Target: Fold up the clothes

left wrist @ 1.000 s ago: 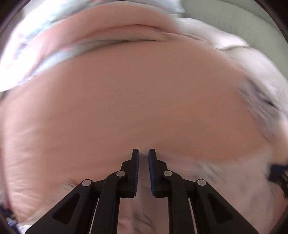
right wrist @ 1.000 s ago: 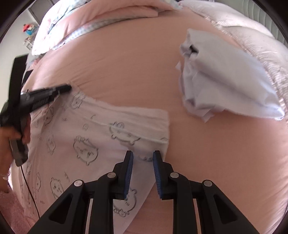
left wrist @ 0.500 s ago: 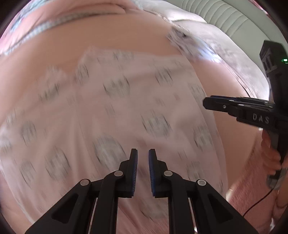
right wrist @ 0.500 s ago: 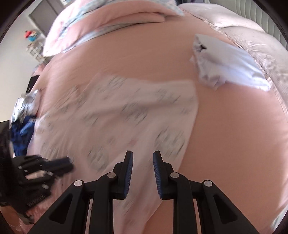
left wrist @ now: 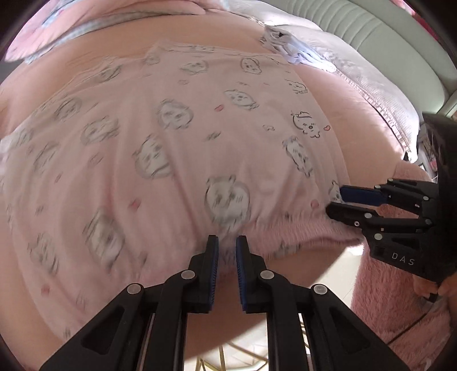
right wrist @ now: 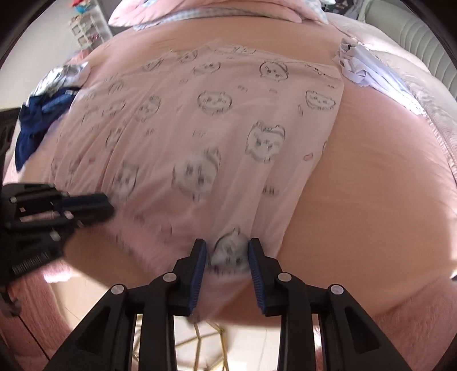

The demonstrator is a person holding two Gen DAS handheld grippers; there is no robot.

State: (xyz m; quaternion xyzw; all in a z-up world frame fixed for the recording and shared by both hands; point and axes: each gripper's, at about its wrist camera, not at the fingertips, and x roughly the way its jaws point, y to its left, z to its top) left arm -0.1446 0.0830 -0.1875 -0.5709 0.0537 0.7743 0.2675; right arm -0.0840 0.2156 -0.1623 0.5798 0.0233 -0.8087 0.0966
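Note:
A pale pink garment with grey cartoon animal prints (left wrist: 177, 148) lies spread flat on the pink bed, its near hem hanging at the bed's front edge; it also shows in the right wrist view (right wrist: 217, 142). My left gripper (left wrist: 227, 249) stands at the near hem with its jaws narrowly apart and a little fabric between the tips. My right gripper (right wrist: 227, 255) is open, its jaws on either side of the hem's right part. It shows from the side in the left wrist view (left wrist: 338, 199), and the left gripper shows in the right wrist view (right wrist: 100, 205).
A folded white garment (right wrist: 368, 71) lies at the far right of the bed (right wrist: 385, 177). A blue and patterned heap of clothes (right wrist: 42, 108) sits at the left edge. Pillows (left wrist: 85, 20) lie at the far end. A padded headboard (left wrist: 371, 42) is at right. Floor and a gold wire frame (right wrist: 205, 339) show below.
Both grippers have pulled back from the far part of the bed to the near hem of the garment. The right gripper's jaws have opened wider.

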